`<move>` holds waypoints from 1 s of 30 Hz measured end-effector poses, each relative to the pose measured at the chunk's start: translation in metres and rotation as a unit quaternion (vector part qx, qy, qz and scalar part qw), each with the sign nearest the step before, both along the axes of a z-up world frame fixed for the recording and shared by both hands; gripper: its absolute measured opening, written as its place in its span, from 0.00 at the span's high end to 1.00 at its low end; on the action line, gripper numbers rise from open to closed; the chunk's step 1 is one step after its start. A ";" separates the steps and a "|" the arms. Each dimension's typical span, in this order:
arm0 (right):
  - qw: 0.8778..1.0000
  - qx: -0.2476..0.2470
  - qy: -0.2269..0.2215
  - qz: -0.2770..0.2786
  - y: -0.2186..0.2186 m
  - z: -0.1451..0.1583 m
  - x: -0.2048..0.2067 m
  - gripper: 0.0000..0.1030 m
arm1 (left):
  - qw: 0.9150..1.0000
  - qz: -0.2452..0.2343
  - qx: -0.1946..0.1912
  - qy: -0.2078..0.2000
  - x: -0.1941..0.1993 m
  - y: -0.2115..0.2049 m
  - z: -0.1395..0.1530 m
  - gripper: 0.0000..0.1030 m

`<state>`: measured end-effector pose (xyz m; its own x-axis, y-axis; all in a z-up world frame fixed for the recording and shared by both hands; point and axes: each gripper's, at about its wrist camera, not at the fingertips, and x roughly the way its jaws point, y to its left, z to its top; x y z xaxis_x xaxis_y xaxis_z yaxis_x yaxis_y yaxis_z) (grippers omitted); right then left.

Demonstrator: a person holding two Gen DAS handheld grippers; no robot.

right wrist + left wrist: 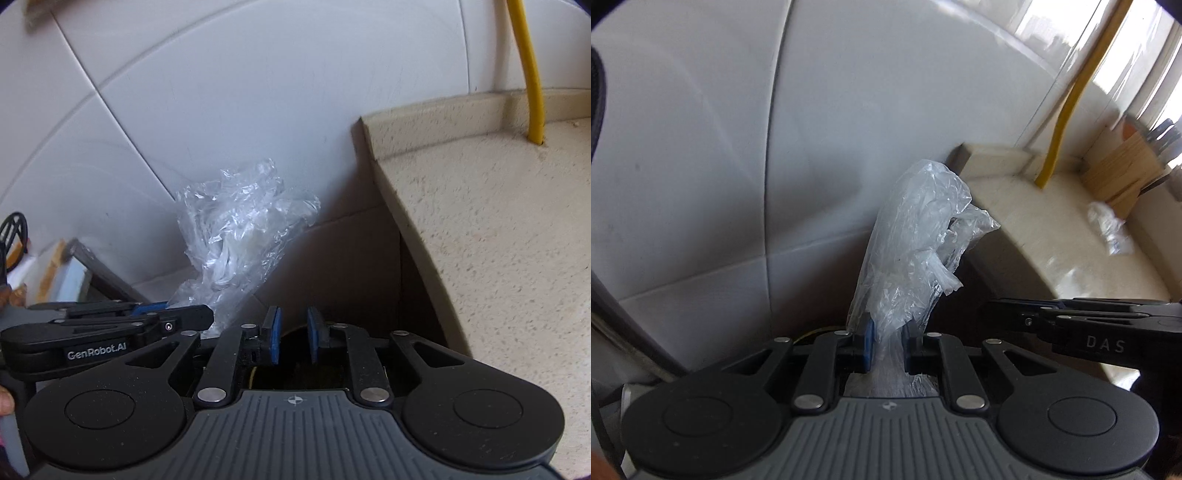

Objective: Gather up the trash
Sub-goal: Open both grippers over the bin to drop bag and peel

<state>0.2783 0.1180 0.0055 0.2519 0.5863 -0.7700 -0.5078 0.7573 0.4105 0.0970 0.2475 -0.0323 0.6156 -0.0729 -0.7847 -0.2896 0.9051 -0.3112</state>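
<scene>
Nearby, countertop [498,229]; yellow hose [532,74]; knife block [1126,173]

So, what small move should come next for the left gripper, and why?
Probably carry the crumpled clear plastic to a bin, though none is visible: the left gripper is shut on it, off the counter. The right gripper is open, empty.

Your left claw [888,347] is black with blue pads, its body ribbed grey, and the crumpled plastic bag [916,243] in it is clear with a whitish sheen. Your right claw [293,334] shows the same black, blue and ribbed grey. The wall tiles [258,92] are plain white. The table [498,229] is speckled beige, the hose [528,74] yellow.
</scene>
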 end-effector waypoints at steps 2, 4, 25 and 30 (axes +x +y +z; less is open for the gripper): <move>1.000 -0.008 0.012 0.005 0.004 -0.008 0.000 0.75 | 1.000 0.001 0.002 0.014 0.004 0.000 -0.005 0.83; 1.000 -0.013 0.019 0.004 0.007 -0.015 0.002 0.70 | 1.000 0.002 0.012 0.026 0.007 -0.001 -0.009 0.72; 0.999 -0.013 0.044 -0.010 -0.010 -0.021 -0.004 0.36 | 0.997 0.003 0.038 0.062 0.016 -0.001 -0.021 0.51; 0.999 0.012 0.034 -0.030 -0.030 -0.004 -0.011 0.30 | 0.998 0.000 0.045 0.046 0.014 -0.006 -0.016 0.51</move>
